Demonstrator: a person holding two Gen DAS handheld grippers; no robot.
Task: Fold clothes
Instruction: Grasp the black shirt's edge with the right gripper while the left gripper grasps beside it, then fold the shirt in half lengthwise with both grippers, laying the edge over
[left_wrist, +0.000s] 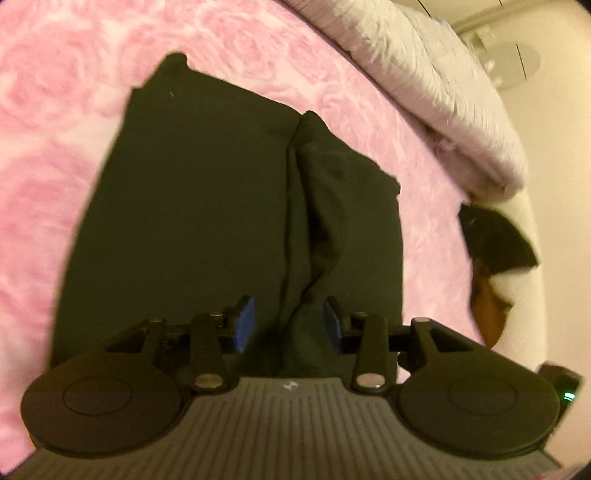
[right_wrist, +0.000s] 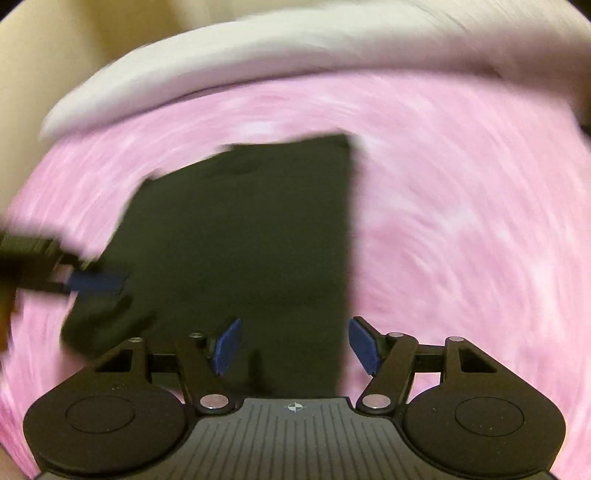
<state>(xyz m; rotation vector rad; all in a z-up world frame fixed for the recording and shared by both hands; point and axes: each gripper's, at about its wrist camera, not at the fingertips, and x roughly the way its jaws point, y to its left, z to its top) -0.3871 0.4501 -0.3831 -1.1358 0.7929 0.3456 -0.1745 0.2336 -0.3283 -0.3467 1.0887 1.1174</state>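
A dark garment (left_wrist: 207, 206) lies on a pink fuzzy blanket (left_wrist: 55, 110), folded into a rough rectangle with a raised crease running down its middle. The left gripper (left_wrist: 289, 322) hovers over the near edge, its blue pads (left_wrist: 245, 325) apart with a bunched ridge of cloth between them; whether they pinch it is unclear. The right gripper (right_wrist: 295, 345) stands wide open over the garment's near right edge, holding nothing. A white fluffy cover (left_wrist: 443, 92) lies beyond the blanket.
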